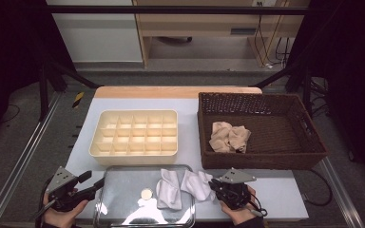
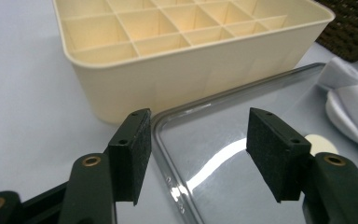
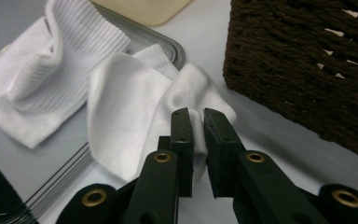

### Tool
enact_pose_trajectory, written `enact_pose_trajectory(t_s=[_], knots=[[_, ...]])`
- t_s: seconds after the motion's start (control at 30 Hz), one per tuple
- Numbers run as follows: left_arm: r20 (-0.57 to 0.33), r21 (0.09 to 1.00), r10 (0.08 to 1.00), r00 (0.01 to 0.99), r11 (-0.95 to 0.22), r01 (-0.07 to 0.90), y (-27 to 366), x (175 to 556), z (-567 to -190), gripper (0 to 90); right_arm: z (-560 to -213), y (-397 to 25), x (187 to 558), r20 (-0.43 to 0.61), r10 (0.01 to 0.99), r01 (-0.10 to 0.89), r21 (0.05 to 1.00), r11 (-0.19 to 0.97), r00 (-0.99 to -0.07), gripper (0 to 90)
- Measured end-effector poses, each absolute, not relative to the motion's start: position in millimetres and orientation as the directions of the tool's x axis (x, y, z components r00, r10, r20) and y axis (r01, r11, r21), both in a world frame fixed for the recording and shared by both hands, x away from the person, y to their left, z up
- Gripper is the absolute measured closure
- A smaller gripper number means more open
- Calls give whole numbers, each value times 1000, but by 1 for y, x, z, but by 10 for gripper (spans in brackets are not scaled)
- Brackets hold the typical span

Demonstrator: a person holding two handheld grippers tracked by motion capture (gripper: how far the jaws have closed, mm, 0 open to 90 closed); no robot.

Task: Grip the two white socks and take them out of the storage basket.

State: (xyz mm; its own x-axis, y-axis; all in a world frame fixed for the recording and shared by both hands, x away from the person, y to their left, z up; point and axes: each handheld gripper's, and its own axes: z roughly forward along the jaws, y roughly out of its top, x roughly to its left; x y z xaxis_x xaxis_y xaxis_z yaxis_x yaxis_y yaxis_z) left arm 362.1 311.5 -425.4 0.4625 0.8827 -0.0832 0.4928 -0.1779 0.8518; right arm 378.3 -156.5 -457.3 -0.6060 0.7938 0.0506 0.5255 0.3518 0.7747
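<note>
Pinching the white sock (image 3: pixel 135 116) by its near edge: right gripper (image 3: pixel 196 122), nearly closed, cloth between the pads. Sock half on the shiny tray (image 1: pixel 123 190), half on the table, just left of the gripper, beside another sock (image 1: pixel 168 189). Left gripper (image 2: pixel 198 140) wide apart, holding nothing, over the tray's far corner.
</note>
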Motion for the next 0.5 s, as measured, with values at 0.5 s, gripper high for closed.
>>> enact_pose_trajectory(t_s=[0.5], knots=[[-66,869,824,563,-231,439,265,367,-399,406,-454,-189,386,37,864,546,789,283,-502,864]])
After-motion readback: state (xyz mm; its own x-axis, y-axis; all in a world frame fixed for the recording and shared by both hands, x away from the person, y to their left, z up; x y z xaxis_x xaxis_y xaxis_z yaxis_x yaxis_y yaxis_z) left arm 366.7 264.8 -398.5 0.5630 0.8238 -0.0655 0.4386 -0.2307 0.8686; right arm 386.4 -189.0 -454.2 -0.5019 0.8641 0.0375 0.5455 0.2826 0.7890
